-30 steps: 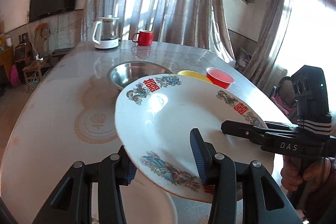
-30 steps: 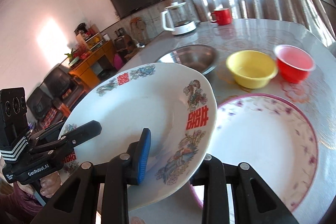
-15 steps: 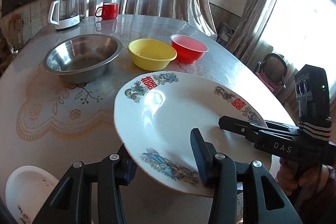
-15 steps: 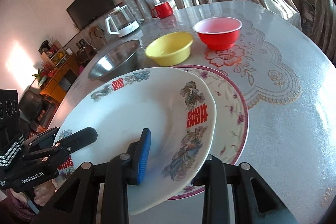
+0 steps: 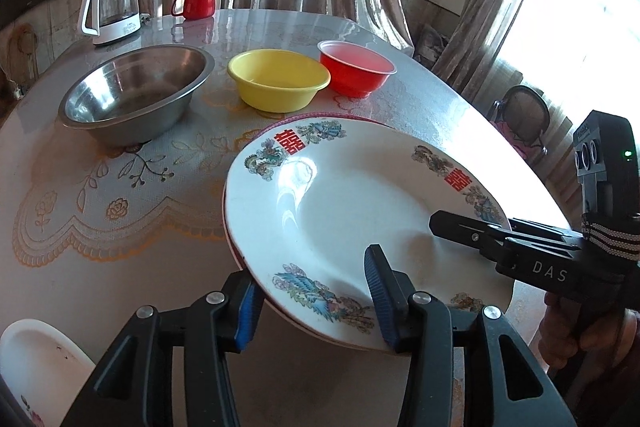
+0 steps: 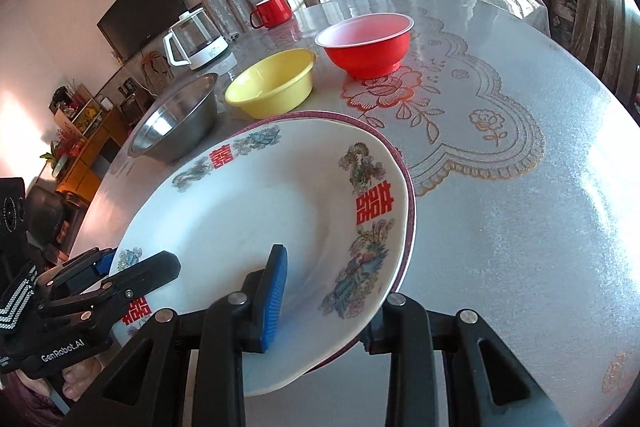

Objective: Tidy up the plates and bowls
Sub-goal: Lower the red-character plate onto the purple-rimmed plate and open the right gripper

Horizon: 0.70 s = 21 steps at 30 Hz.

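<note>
A white plate with red characters and painted birds (image 5: pixel 352 211) (image 6: pixel 256 211) is held at two sides of its rim. My left gripper (image 5: pixel 314 301) is shut on its near rim, one blue pad on top and one underneath. My right gripper (image 6: pixel 324 307) is shut on the opposite rim, its right finger hidden below the plate. The plate sits low over a pink-rimmed plate (image 5: pixel 312 115) (image 6: pixel 320 115), almost covering it. I cannot tell whether the two plates touch all round. A steel bowl (image 5: pixel 132 91), a yellow bowl (image 5: pixel 278 83) and a red bowl (image 5: pixel 354 67) stand in a row behind.
A glass kettle (image 5: pixel 112 9) and a red mug (image 5: pixel 198 3) stand at the far end of the table (image 6: pixel 520 227). A small white dish (image 5: pixel 36 363) lies at the near left edge. A chair (image 5: pixel 520 111) stands off the table's right side.
Both grippers have carried the white plate down and across, from beside the pink-rimmed plate to right over it. The plate has levelled out. Both grips have held.
</note>
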### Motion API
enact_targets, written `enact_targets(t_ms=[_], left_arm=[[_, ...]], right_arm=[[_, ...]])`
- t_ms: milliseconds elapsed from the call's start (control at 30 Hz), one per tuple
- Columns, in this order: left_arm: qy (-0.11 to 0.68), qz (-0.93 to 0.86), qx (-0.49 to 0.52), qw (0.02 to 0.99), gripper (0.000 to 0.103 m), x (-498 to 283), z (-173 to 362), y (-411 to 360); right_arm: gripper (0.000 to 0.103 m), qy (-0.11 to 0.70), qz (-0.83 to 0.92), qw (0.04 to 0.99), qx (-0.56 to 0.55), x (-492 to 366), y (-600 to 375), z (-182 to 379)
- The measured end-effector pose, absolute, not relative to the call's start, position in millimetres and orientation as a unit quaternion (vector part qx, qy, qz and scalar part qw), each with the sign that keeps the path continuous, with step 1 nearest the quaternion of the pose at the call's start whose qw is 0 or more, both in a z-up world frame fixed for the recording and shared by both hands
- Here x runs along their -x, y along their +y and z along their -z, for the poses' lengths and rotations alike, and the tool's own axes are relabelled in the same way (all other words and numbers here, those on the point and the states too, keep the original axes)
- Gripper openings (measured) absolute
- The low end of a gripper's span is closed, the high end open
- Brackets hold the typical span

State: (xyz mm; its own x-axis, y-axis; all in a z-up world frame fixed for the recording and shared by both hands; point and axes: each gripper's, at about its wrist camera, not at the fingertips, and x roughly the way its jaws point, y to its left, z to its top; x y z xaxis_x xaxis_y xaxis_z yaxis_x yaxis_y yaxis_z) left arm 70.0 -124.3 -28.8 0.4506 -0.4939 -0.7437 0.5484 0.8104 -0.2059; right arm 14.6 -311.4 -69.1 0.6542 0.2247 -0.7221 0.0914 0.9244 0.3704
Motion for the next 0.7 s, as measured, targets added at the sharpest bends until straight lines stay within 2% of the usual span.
enact_targets(t_ms=[700], left_arm=[[0.437,0.294,-0.004,0.85,0.055,-55,31,-104]], right_arm=[[0.031,0.426,0.018,0.896,-0.123,5,-312,54]])
